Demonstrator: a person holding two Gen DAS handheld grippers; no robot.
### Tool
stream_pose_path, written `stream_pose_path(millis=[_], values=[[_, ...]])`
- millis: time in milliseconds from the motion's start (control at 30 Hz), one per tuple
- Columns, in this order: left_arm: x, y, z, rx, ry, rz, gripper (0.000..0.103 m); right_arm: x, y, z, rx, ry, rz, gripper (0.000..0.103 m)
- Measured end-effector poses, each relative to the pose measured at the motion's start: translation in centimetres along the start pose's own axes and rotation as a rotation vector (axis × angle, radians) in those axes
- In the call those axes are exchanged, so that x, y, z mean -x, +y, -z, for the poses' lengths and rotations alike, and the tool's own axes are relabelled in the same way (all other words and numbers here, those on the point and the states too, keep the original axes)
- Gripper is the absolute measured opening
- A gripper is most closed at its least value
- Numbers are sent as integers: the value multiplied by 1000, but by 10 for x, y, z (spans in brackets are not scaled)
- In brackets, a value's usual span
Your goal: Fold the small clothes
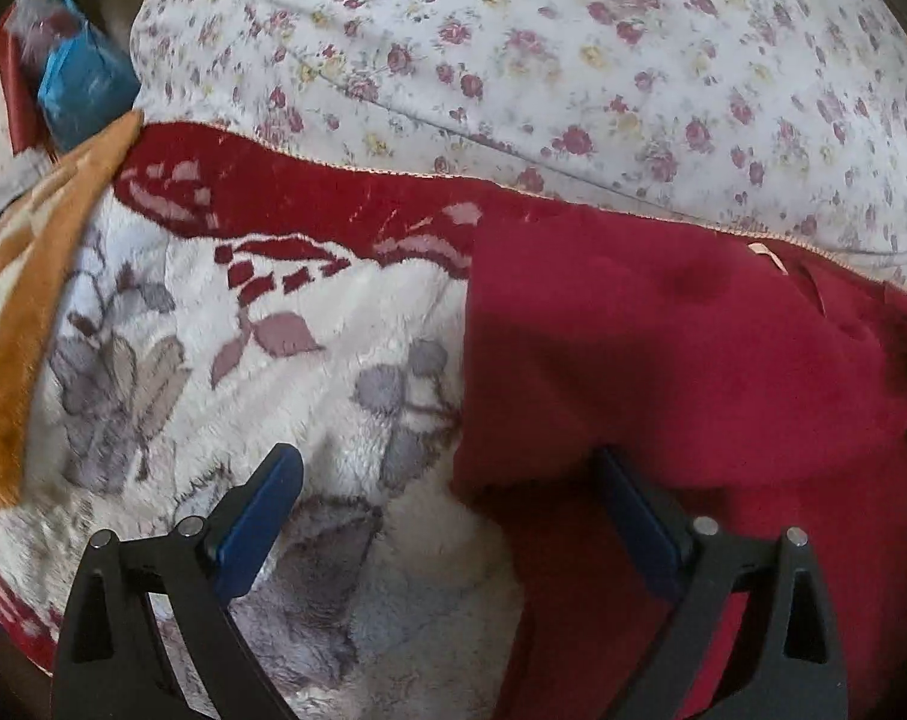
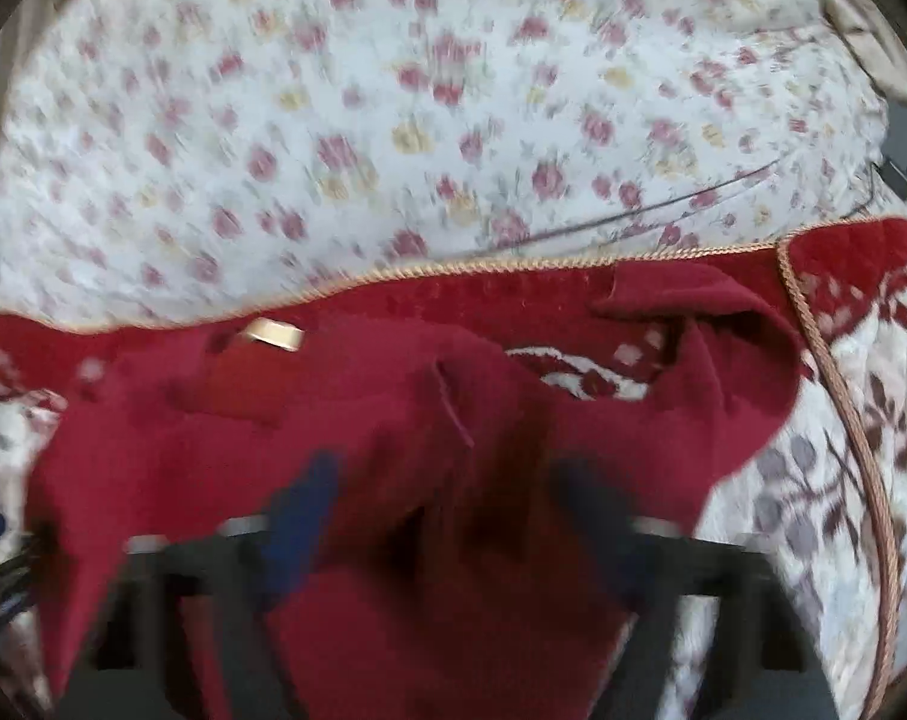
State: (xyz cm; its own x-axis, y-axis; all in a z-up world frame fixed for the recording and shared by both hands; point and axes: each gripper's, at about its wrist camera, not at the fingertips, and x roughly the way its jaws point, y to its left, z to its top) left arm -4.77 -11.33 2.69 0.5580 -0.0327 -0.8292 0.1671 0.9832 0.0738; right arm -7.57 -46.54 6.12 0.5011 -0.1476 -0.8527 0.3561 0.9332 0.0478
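Red garment (image 1: pixel 663 360) spread on fleece blanket (image 1: pixel 243 372), floral pillow (image 1: pixel 513 48) behind. Left gripper (image 1: pixel 447 516) wide at garment's left edge. Right gripper (image 2: pixel 447 516) wide, blurred, over garment's middle.

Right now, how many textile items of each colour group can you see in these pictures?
Plain dark red garment: 1
Fleece blanket, white with grey leaves and red border: 1
White quilt with small roses: 1
Orange and white fleece cloth: 1
Total: 4
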Motion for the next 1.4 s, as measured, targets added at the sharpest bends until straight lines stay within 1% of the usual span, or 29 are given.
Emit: stream_pose_path(millis=[33, 167, 200, 267, 333, 367, 400, 433, 467, 500, 533, 567, 600, 633, 667, 733, 767, 800, 867, 900, 933, 967, 1000, 1067, 1133, 1200, 1233, 1333, 1400], values=[[1, -1, 1, -3, -1, 0, 97, -2, -2, 0, -14, 27, -30, 17], [14, 0, 0, 16, -20, 17, 97, 45, -10, 6, 12, -118, -43, 15], [17, 2, -2, 24, -32, 24, 97, 55, -13, 8, 13, -143, -36, 15], [28, 5, -7, 38, -74, 12, 97, 68, -20, 20, 24, -176, 36, 15], [37, 9, -13, 57, -113, -17, 97, 61, -26, 24, 33, -144, 52, 15], [38, 10, -15, 67, -117, -21, 97, 55, -30, 27, 29, -101, 30, 19], [37, 12, -16, 80, -116, -21, 97, 54, -33, 28, 20, -84, 22, 24], [35, 13, -17, 92, -109, -15, 97, 59, -37, 28, -6, -90, 19, 37], [33, 11, -17, 102, -100, -2, 97, 66, -39, 29, -23, -119, 19, 50], [30, 10, -17, 102, -94, 3, 97, 79, -39, 29, -40, -169, 19, 58], [28, 8, -16, 96, -91, 2, 97, 85, -35, 27, -41, -195, 9, 60], [24, 3, -17, 74, -82, -13, 97, 92, -27, 23, -25, -219, -23, 61], [21, 2, -17, 61, -77, -26, 97, 94, -13, 19, 16, -217, -70, 61], [16, -1, -17, 46, -63, -54, 97, 93, -3, 18, 45, -208, -102, 61], [11, -1, -17, 43, -48, -68, 97, 87, 15, 16, 85, -186, -158, 61], [4, 2, -17, 52, -26, -75, 97, 72, 42, 16, 124, -150, -236, 61], [0, 5, -17, 63, -17, -76, 97, 58, 60, 15, 151, -123, -263, 59], [-4, 8, -17, 74, -11, -77, 97, 44, 75, 16, 178, -97, -273, 59], [-9, 12, -17, 84, -2, -77, 97, 11, 104, 17, 222, -33, -291, 53], [-12, 13, -18, 84, 1, -77, 97, -4, 114, 19, 240, 1, -295, 52], [-14, 13, -19, 81, 4, -80, 97, -20, 128, 22, 274, 14, -263, 52], [-16, 14, -20, 77, 4, -82, 97, -20, 134, 26, 302, -31, -232, 52], [-16, 14, -21, 77, 5, -82, 97, -20, 141, 26, 334, -55, -207, 52], [-15, 14, -23, 82, 7, -84, 97, -18, 143, 21, 348, -40, -194, 52], [-14, 12, -24, 81, 5, -86, 97, -5, 131, 21, 322, -42, -220, 52], [-8, 10, -26, 80, -7, -84, 97, 9, 120, 26, 324, -68, -196, 52], [-7, 10, -26, 80, -12, -80, 97, 19, 111, 30, 333, -84, -159, 53], [4, 6, -26, 80, -34, -60, 97, 37, 86, 36, 306, -119, -93, 56], [13, 3, -26, 81, -53, -33, 97, 45, 62, 42, 259, -145, -2, 59]])
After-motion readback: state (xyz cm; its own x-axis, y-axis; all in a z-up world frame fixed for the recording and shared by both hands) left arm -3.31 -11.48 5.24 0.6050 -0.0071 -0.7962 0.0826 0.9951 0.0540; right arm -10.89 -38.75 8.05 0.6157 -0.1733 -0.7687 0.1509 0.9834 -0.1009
